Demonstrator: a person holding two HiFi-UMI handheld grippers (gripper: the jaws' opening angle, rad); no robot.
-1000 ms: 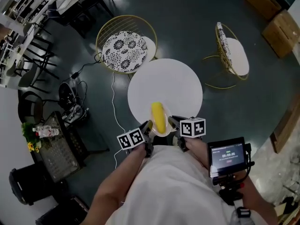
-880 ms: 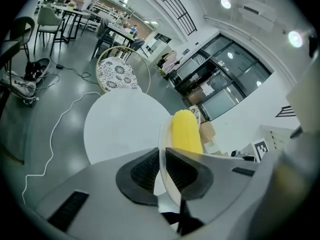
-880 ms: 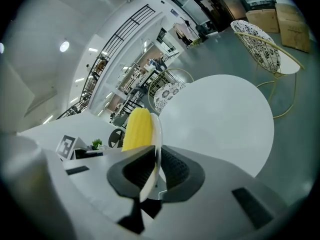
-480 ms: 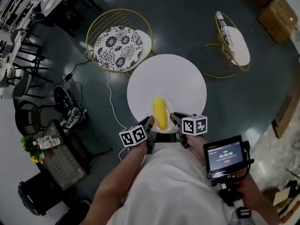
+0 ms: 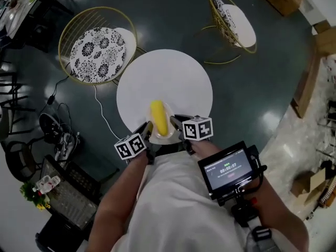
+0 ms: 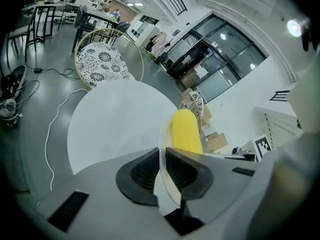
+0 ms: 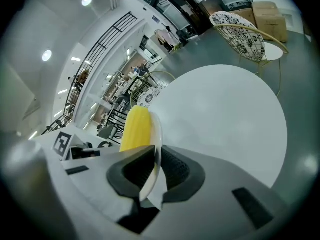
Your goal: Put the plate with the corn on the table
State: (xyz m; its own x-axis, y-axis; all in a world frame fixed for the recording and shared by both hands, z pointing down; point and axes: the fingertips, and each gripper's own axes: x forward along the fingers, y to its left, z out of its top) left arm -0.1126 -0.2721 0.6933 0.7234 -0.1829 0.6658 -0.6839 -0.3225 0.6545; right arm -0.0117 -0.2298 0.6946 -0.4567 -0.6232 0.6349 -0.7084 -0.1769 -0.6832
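Observation:
A yellow corn cob (image 5: 158,118) lies on a small white plate (image 5: 166,135) held over the near edge of the round white table (image 5: 168,83). My left gripper (image 5: 147,131) is shut on the plate's left rim and my right gripper (image 5: 176,126) is shut on its right rim. In the left gripper view the plate rim (image 6: 165,171) is pinched between the dark pads with the corn (image 6: 186,132) beyond. The right gripper view shows the same grip on the plate rim (image 7: 156,156), the corn (image 7: 135,128) to the left. Whether the plate touches the tabletop is hidden.
A gold wire chair with a flowered cushion (image 5: 98,45) stands beyond the table at the left, a second one (image 5: 233,20) at the far right. Cables (image 5: 58,119) lie on the dark floor at the left. A small screen (image 5: 229,170) hangs by the person's right arm.
The view has swung left, so the table and chairs sit further left in frame. Both grippers keep hold of the plate, which stays over the table's near edge.

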